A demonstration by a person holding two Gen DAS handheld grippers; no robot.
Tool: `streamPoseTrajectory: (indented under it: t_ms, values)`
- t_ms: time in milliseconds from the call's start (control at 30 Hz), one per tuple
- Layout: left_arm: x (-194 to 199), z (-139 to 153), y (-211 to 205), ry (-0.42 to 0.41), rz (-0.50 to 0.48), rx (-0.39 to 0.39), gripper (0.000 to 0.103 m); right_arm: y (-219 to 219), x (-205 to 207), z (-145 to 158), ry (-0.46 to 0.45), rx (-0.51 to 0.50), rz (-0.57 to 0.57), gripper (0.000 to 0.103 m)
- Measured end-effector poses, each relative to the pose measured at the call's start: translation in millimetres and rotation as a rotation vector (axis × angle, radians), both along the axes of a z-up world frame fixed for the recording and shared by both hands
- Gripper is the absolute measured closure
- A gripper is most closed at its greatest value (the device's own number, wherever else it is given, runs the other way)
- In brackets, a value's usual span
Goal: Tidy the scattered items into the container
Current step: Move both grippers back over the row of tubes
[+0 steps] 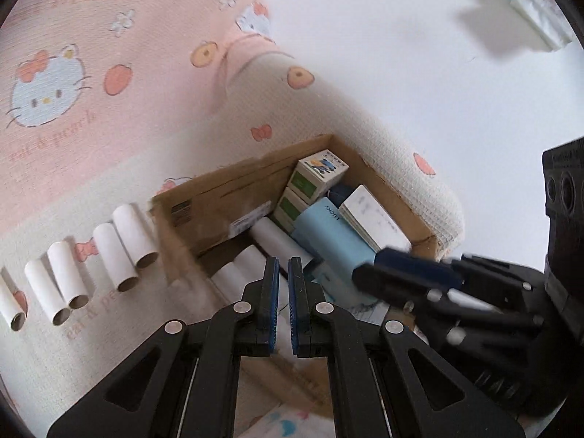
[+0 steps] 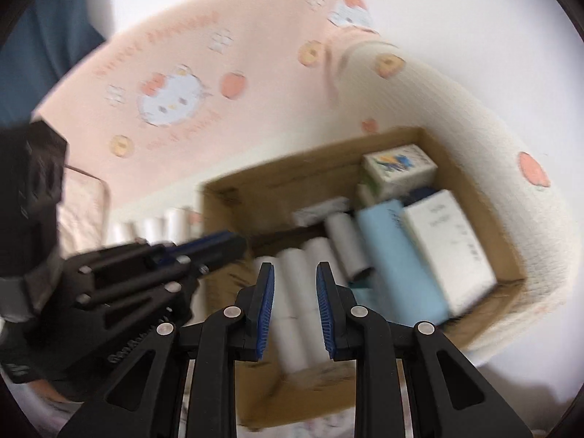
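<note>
An open cardboard box [image 1: 226,179] [image 2: 255,189] sits on a cartoon-print blanket. It holds white paper rolls [image 1: 277,241] [image 2: 292,314], a light blue box [image 1: 328,233] [image 2: 394,255], a white box [image 1: 372,215] [image 2: 449,244] and small green-and-white cartons [image 1: 317,175] [image 2: 398,164]. Several more paper rolls [image 1: 109,255] [image 2: 157,226] lie in a row on the blanket left of the box. My left gripper [image 1: 284,261] [image 2: 237,242] hovers shut and empty over the box's left part. My right gripper [image 2: 295,266] [image 1: 365,273] hangs over the box, jaws slightly apart, nothing between them.
The pink and cream blanket [image 1: 91,73] [image 2: 182,91] covers the surface under and behind the box, and its edge falls away just right of the box. A white packet [image 1: 540,14] lies at the far upper right. A person's blue sleeve [image 2: 43,36] shows at the upper left.
</note>
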State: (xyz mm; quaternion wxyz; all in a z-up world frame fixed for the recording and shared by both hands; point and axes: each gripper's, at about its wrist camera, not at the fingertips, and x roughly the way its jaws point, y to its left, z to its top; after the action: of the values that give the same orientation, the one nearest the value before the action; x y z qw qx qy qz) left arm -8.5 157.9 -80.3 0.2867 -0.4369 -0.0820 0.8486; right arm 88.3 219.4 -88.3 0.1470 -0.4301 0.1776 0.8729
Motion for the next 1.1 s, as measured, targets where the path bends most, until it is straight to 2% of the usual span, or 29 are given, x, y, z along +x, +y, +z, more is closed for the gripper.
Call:
streamPoseTrajectory:
  t_ms: [200,433,633,800,1033,1100]
  values:
    - [17.3,-12.3,-44.1,0.023,0.055,-0.030,0.099,-37.3,4.8,9.8,0.089,0.062,0.005,0.083]
    - [17.1,-25.7,-96.1,-0.014,0.123,-0.001,0.099,-80.9,-11.8,13.0,0.107,0.141,0.039,0.083]
    - [14.6,-31.1,-143.4,-0.024,0.218,0.029,0.099,-119.1,-34.9,3.6,0.083,0.220,0.076,0.083]
    - [14.6,-37.3,-185.3,-0.036,0.306,0.017,0.099,-143.5,-56.6,-5.7,0.080,0.232,0.157,0.083]
    - [11.0,-55.7,-239.6,-0.104,0.451,0.016,0.099,-175.9,-101.1,-21.4,0.060,0.211,0.310,0.083]
    - [8.3,-60.1,-253.1,-0.109,0.490,-0.015,0.099,-187.4,-116.3,-26.5,0.067,0.195,0.368,0.083]
